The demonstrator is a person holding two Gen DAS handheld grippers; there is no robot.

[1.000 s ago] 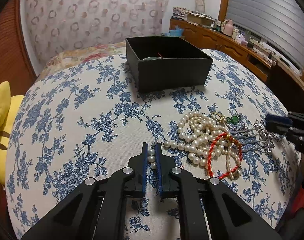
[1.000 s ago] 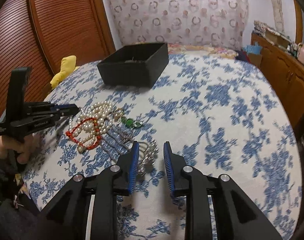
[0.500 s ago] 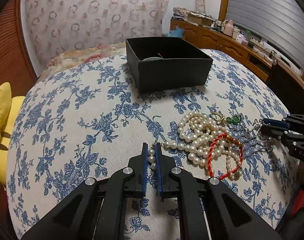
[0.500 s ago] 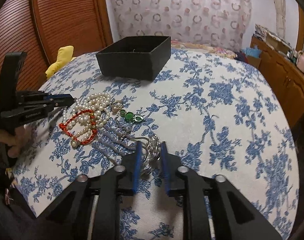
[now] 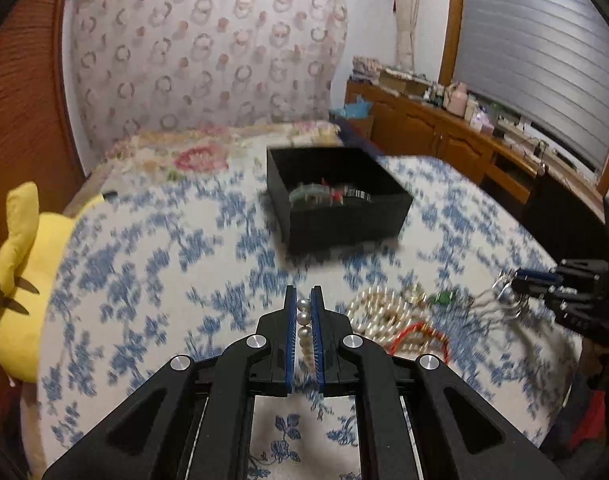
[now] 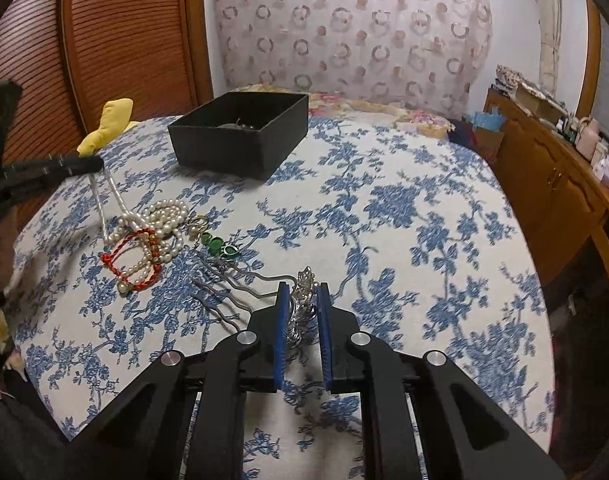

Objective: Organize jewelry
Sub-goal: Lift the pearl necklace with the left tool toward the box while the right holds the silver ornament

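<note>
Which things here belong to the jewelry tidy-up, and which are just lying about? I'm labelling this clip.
Job:
white pearl necklace in left gripper
silver ornate hair comb in right gripper
red cord bracelet
green stone earrings
black open box

Lying about:
yellow plush toy
wooden cabinet

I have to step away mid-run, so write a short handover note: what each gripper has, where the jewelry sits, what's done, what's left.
Left gripper: shut on the pearl necklace, one end lifted, the rest on the bedspread.
Right gripper: jaws have just been closing, now shut on the silver hair comb.
On the bedspread: red bracelet, green earrings, ring.
Done: a few pieces already lie in the black box.
Left: carry both held pieces to the box, then the others.
</note>
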